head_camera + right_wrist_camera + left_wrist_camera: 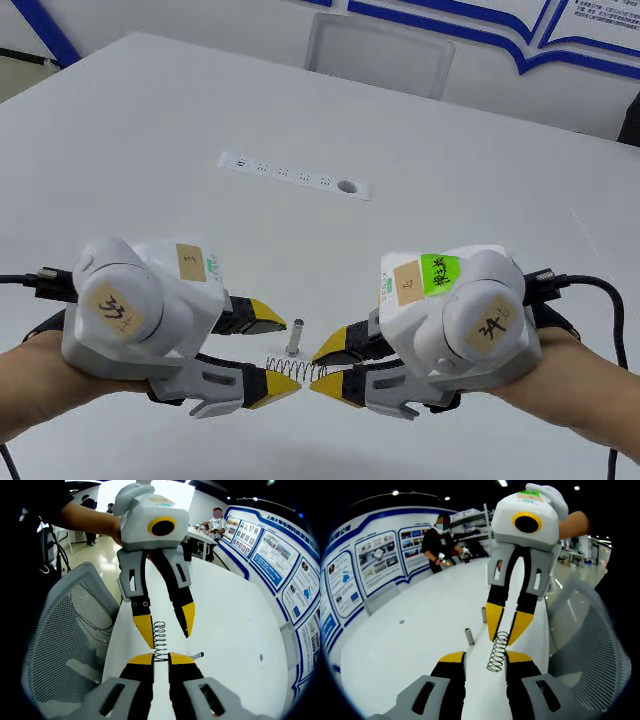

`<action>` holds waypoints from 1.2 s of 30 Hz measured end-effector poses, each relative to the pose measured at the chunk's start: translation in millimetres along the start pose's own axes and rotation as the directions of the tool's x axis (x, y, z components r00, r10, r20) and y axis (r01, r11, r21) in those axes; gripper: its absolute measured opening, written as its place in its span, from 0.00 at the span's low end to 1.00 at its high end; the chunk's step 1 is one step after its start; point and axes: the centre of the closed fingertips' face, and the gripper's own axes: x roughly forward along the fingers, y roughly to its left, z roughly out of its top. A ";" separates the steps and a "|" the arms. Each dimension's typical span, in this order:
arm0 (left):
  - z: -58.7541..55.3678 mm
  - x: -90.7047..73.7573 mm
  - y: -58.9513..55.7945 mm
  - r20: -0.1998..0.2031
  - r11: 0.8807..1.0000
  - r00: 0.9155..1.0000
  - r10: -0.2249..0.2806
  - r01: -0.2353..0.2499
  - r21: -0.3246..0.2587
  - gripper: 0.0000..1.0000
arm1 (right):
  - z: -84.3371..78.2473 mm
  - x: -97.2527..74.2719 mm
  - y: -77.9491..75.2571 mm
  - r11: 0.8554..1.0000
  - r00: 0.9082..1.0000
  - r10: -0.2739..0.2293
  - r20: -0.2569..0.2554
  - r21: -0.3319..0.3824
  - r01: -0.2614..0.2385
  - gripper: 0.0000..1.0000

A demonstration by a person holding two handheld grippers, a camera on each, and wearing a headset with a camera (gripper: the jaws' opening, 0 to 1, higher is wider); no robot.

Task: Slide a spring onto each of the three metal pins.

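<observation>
Clamped on one end of the spring point(159, 639) with the fingertips point(143, 660) of the right gripper point(161, 658), drawn in to the width of the coils. Stretched from that pinch toward nine o'clock in the head view, with the far end touching the lower fingertip point(280, 388) of the left gripper point(277, 352). Spread well apart on that left gripper, closed on nothing, merely brushed by the spring on one side. Pointed tip to tip in the head view, left gripper at nine o'clock, right gripper at three. Standing upright at twelve o'clock of the spring, just beyond it: a short metal pin point(294, 337), apart from both grippers. Farther along in the left gripper view, toward one o'clock of that pin, a second pin point(483, 615), also upright. All over a pale table point(150, 150). Lying flat on the table at twelve o'clock, well beyond the pin, a white power strip point(293, 174). Past the far edge, at one o'clock, a grey chair point(380, 50).
</observation>
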 end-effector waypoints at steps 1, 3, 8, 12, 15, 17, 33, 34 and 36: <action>0.2 -0.1 -1.5 0.000 1.000 1.000 -0.006 0.006 0.004 0.28 | 0.3 -0.8 0.2 1.000 1.000 0.003 0.003 0.005 -0.003 0.11; -0.6 -0.3 -4.8 -0.004 1.000 1.000 -0.020 0.020 0.009 0.24 | 2.1 -2.7 0.8 1.000 1.000 0.005 0.018 0.014 -0.006 0.11; -2.5 1.0 -12.8 -0.018 0.998 0.999 -0.051 0.052 0.018 0.14 | 4.6 -3.3 1.8 1.000 1.000 0.003 0.026 0.011 -0.004 0.11; -3.6 1.5 -14.3 -0.023 0.998 0.998 -0.065 0.065 0.010 0.13 | 4.0 -3.4 4.1 1.000 1.000 0.008 0.027 0.004 -0.008 0.11; -3.5 2.0 -19.3 -0.035 0.993 0.996 -0.081 0.084 0.083 0.11 | 3.7 -4.5 5.2 1.000 1.000 0.016 0.026 -0.003 -0.016 0.11; -2.6 2.3 -19.2 -0.038 0.992 0.997 -0.073 0.077 0.103 0.11 | 3.5 -5.2 4.7 1.000 1.000 0.009 0.023 -0.018 -0.009 0.11; 0.9 -0.2 -20.3 -0.043 0.987 0.995 -0.092 0.096 0.127 0.10 | 3.1 -6.7 3.8 0.999 0.998 0.024 0.057 0.042 -0.026 0.11; 1.0 -0.3 -20.7 -0.043 0.987 0.995 -0.092 0.097 0.128 0.10 | 3.9 -7.1 4.1 0.999 0.998 0.026 0.060 0.043 -0.029 0.11; 2.8 -0.8 -19.8 -0.035 0.988 0.996 -0.088 0.092 0.126 0.10 | 5.3 -9.2 2.8 0.999 0.997 0.024 0.070 0.047 -0.027 0.11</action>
